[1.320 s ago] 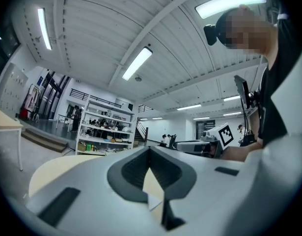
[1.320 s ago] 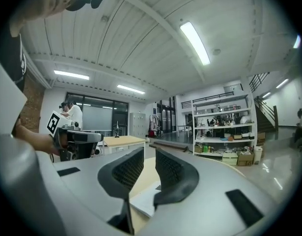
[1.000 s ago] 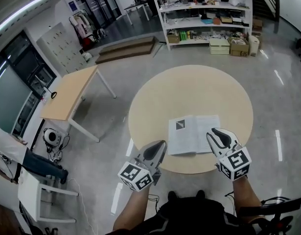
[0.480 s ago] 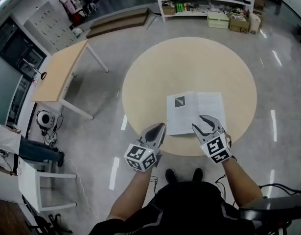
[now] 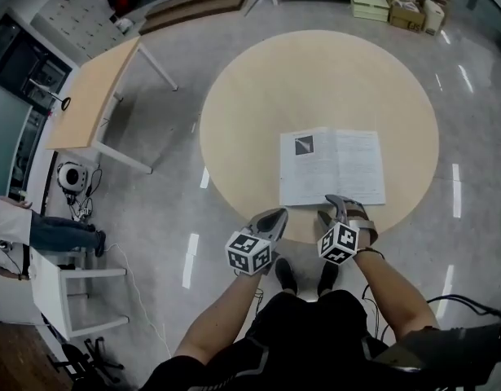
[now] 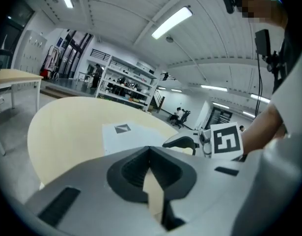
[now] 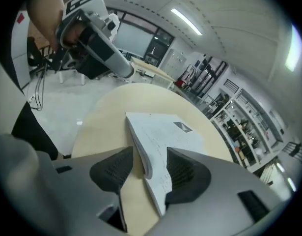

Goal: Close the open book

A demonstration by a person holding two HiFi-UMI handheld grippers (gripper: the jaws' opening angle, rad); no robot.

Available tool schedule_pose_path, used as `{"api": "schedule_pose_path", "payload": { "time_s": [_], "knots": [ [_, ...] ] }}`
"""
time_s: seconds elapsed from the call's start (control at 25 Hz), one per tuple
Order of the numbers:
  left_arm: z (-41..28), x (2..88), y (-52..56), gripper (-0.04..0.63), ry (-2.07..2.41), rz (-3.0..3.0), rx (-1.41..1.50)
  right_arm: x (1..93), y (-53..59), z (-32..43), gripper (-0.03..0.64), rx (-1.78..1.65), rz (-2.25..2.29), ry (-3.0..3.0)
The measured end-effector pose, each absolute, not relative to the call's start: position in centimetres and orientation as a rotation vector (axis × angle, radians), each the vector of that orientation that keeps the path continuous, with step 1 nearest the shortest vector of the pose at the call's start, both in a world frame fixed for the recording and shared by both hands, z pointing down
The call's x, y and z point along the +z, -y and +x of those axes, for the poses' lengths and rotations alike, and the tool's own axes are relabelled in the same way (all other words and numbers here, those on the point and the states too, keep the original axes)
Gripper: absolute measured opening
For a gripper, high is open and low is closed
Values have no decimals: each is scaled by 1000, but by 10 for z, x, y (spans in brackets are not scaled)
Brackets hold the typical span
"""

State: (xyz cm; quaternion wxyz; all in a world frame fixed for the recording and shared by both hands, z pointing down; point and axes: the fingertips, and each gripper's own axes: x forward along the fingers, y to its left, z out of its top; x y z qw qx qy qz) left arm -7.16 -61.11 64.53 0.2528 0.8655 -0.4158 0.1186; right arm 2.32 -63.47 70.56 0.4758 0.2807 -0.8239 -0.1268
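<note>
Noted right gripper (image 7: pixel 148 168) with jaws spread, just been opening, astride near edge of open book (image 7: pixel 163 129), not clamping it; left gripper (image 6: pixel 150 154) clenched on nothing, just left, over near rim; book flat on round table (image 5: pixel 258 96), near-right part.

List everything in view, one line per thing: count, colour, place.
book: one, white, lying open on the near half of the round table
round table: one, pale wood, centre
rectangular table: one, pale wood with white legs, upper left
boxes: several, tan, on the floor at the top edge
bystander: one, white top and dark trousers, left edge
left tongs: one, grey, shut and empty, at the table's near rim
right tongs: one, grey, jaws have just been opening, book's near edge between them
</note>
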Motion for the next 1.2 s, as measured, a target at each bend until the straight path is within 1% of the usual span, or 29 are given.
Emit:
{"api": "schedule_pose_path", "payload": {
  "time_s": [0.28, 0.68, 0.88, 0.96, 1.04, 1.12, 1.2],
  "knots": [
    [-65, 664, 601, -3, 1081, 2349, 349, 729, 646, 18, 198, -544, 665, 1888],
    [-67, 670, 593, -3, 1094, 2305, 309, 739, 649, 11, 198, -727, 681, 1793],
    [-68, 671, 594, -3, 1104, 2294, 278, 745, 656, 15, 192, -746, 728, 1767],
    [-80, 672, 593, -3, 1119, 2284, 276, 747, 655, 5, 172, -766, 725, 1766],
    [-83, 670, 591, -3, 1115, 2280, 277, 744, 652, 2, 119, -770, 734, 1773],
    [-82, 668, 590, -3, 1093, 2286, 273, 741, 652, 4, 84, -740, 768, 1792],
    [-84, 668, 589, -3, 1080, 2297, 275, 737, 653, 3, 66, -695, 807, 1821]
  ]
}}
